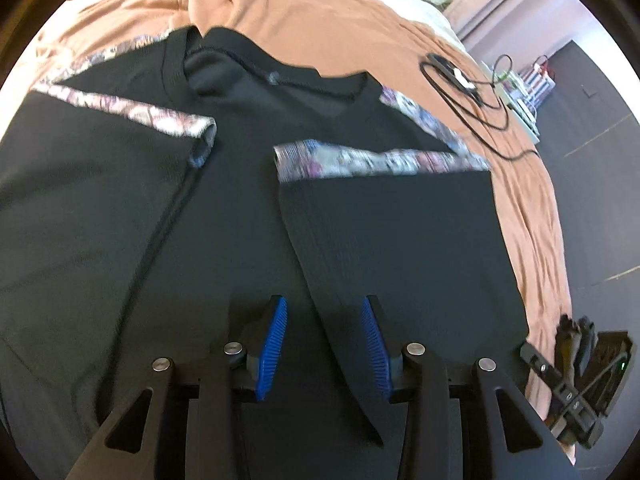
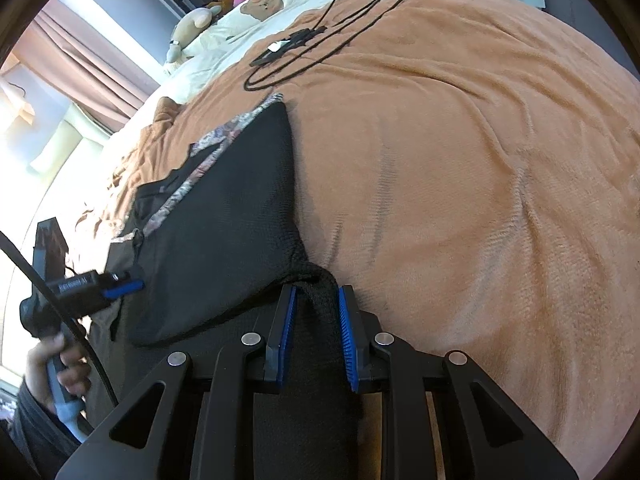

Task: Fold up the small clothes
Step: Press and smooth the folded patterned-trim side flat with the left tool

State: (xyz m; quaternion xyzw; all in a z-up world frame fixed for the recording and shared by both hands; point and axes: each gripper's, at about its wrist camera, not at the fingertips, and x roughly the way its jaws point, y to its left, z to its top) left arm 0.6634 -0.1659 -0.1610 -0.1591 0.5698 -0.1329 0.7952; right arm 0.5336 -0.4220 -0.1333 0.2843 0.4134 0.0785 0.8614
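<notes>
A black knit T-shirt with floral-print sleeve bands [image 1: 248,184] lies spread on an orange fleece blanket [image 1: 340,32], both sleeves folded inward. The left gripper [image 1: 324,344] hovers over its lower part, blue-padded jaws apart, empty. The right gripper [image 2: 318,332] is clamped on a bunched corner of the shirt's hem at the shirt's 5 o'clock edge. A black coiled cable [image 2: 320,36] rests at 12 o'clock.
</notes>
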